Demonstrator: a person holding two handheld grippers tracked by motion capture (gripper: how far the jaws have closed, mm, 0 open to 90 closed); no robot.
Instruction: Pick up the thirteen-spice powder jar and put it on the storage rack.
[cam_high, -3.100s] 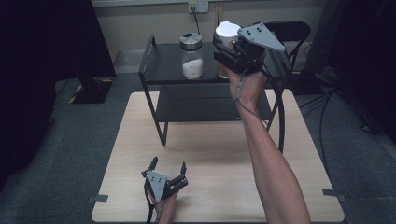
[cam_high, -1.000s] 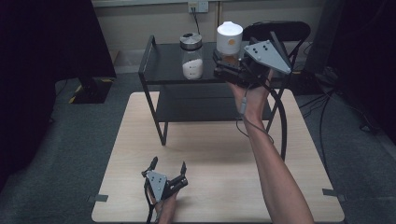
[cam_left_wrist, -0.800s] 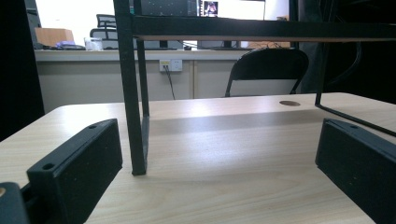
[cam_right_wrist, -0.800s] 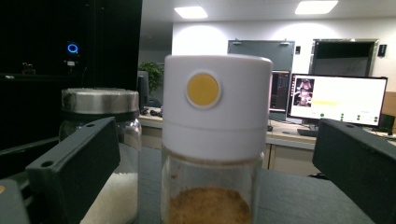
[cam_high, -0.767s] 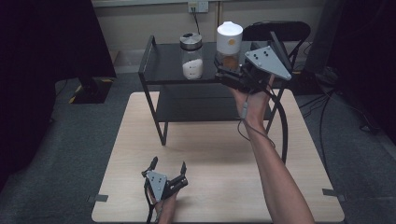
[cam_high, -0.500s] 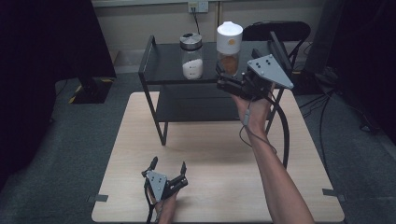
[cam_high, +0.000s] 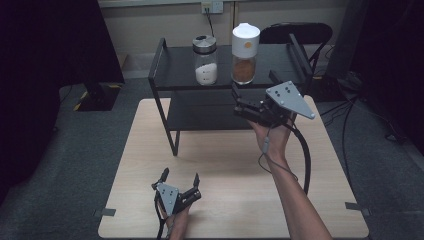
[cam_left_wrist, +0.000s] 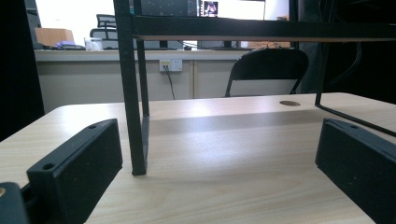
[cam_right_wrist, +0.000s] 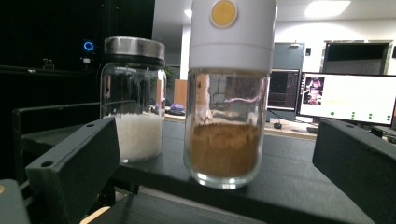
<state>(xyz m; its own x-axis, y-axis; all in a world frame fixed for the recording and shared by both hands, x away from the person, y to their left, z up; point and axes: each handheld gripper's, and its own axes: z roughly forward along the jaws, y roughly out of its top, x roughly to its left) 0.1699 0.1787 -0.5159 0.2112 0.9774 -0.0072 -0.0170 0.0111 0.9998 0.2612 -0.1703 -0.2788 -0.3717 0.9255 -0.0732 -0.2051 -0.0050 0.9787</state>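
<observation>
The left gripper (cam_high: 180, 186) rests on the wooden table (cam_high: 225, 160), jaws spread wide and empty. One black two-tier rack (cam_high: 172, 75) carries two glass jars on its top shelf: a steel-lidded jar (cam_high: 205, 60) of white grains, then a white-capped jar (cam_high: 245, 53) of brown powder. The right gripper (cam_high: 239, 102) hovers just before the latter, jaws wide, holding nothing.

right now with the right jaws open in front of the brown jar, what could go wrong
1. The brown jar stands close beside the white jar on the shelf; the right gripper, reaching in with its jaws open wide, could knock the white jar.
2. The brown jar sits near the shelf's front edge, so a bump might tip it off.
3. Its tall white cap probably makes it top-heavy.
</observation>
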